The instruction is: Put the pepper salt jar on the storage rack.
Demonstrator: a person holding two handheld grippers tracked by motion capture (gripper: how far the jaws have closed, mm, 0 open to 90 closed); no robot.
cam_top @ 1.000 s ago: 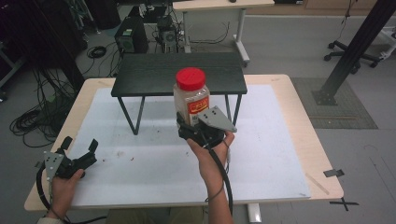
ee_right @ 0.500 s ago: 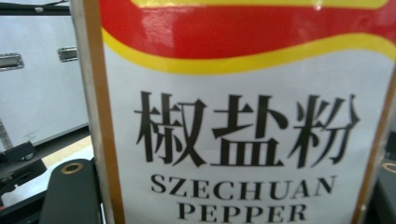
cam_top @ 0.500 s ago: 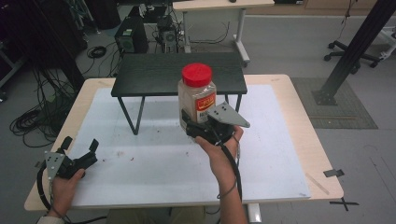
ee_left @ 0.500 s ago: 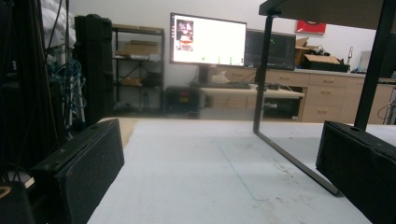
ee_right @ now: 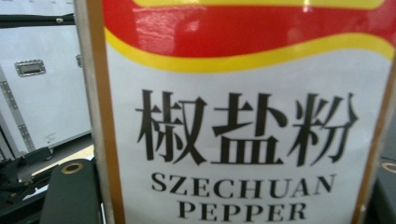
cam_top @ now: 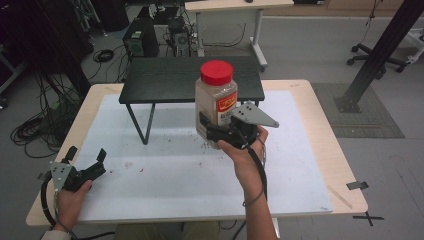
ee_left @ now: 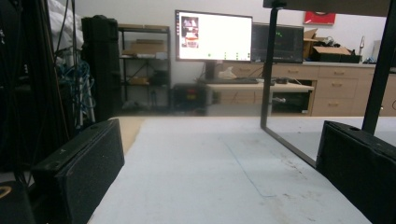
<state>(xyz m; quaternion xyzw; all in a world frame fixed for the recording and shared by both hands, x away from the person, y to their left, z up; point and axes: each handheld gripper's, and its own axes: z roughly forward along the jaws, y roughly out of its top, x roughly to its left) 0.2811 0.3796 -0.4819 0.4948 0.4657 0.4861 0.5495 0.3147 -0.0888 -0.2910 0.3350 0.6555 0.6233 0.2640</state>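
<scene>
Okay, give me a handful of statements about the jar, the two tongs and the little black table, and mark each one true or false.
1. The right tongs hold the spice jar upright above the white mat. True.
2. The jar's lid is blue. False: it is red.
3. The jar's label reads Szechuan Pepper. True.
4. The left tongs grip a spoon. False: their jaws are open with nothing between them.
5. The jar stands on the small black table. False: it is held in the air in front of it.
</scene>
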